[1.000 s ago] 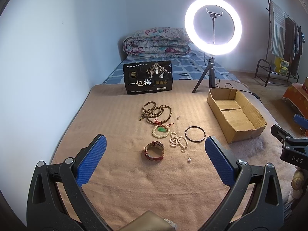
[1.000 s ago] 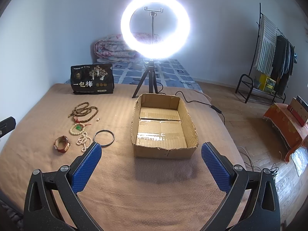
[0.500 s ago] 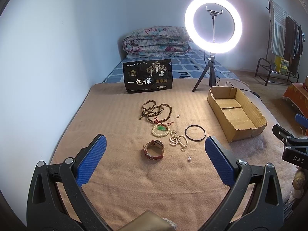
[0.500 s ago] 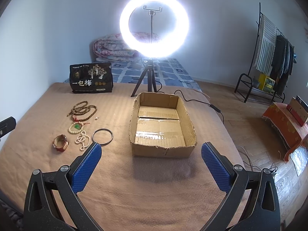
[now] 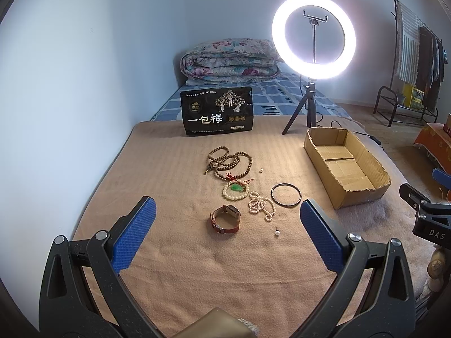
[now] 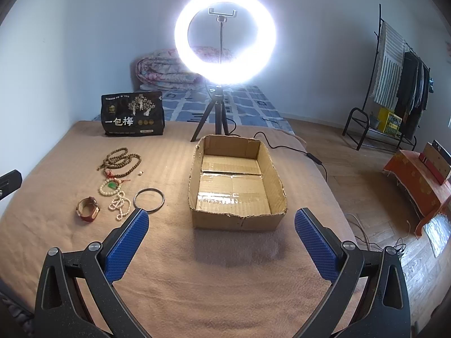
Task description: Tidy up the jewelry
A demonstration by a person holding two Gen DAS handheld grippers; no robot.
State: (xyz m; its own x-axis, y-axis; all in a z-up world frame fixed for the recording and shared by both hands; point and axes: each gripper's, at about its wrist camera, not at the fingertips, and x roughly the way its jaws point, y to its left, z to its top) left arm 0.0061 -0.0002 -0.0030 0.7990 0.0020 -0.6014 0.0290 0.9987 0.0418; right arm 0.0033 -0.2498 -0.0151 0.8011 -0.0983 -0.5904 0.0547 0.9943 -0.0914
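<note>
Left wrist view: the left tool [image 5: 225, 225] hangs over a bed covered by a tan blanket [image 5: 174, 267], its blue fingers [image 5: 132, 239] spread wide with nothing between them. There is lots of bare blanket in front of it. Past the fingers lie a red watch [image 5: 225, 219], a white bead string [image 5: 260, 205], a white bracelet with a green stone [image 5: 236, 191], a dark ring bangle [image 5: 286, 194] and brown beads [image 5: 229, 162], all close together. A cardboard box [image 5: 363, 194] sits to the right, apart from them. A black bag [image 5: 217, 111] and a ring light [image 5: 313, 36] stand behind.

Right wrist view: the right tool [image 6: 221, 239] is spread wide too and holds nothing. The box [image 6: 238, 221] sits right ahead, open and bare inside. The jewelry lies to its left; the bangle [image 6: 148, 200] is nearest the box. The blanket's edge [image 6: 335, 197] drops to the floor on the right.
</note>
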